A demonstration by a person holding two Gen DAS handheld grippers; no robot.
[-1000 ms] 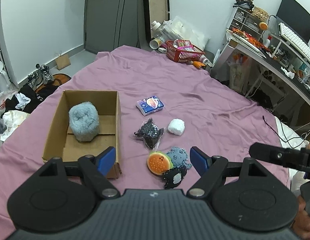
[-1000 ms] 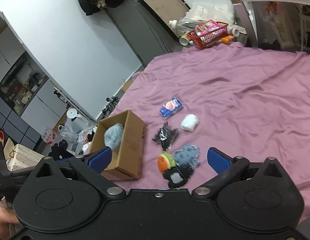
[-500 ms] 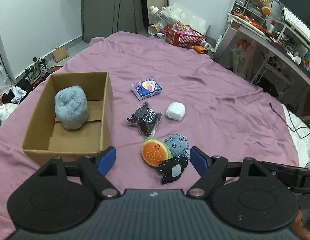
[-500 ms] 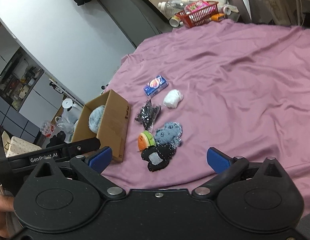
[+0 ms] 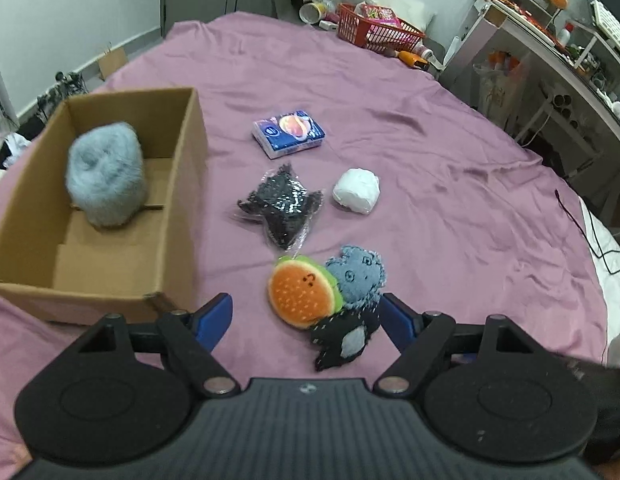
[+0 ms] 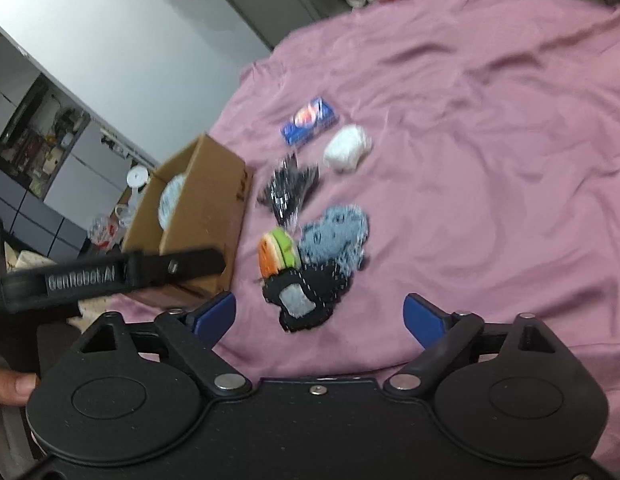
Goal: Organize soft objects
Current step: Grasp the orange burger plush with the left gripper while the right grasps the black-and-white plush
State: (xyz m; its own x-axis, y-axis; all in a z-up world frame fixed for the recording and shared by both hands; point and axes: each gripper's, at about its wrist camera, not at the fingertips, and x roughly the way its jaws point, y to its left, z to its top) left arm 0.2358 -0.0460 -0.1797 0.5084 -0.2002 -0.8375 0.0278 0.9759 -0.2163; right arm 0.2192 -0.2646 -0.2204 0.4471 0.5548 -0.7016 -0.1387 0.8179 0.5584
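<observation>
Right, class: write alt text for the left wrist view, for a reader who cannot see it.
An open left gripper hangs over a round orange burger plush, a blue-grey felt toy and a black felt toy, clustered on a purple bedsheet. To the left, an open brown cardboard box holds a fluffy grey-blue plush.

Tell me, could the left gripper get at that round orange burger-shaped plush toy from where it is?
Probably yes. The left gripper is open, and the orange burger-shaped plush toy lies just ahead between its fingers with nothing over it, though the grey-blue plush presses against its side.
</observation>
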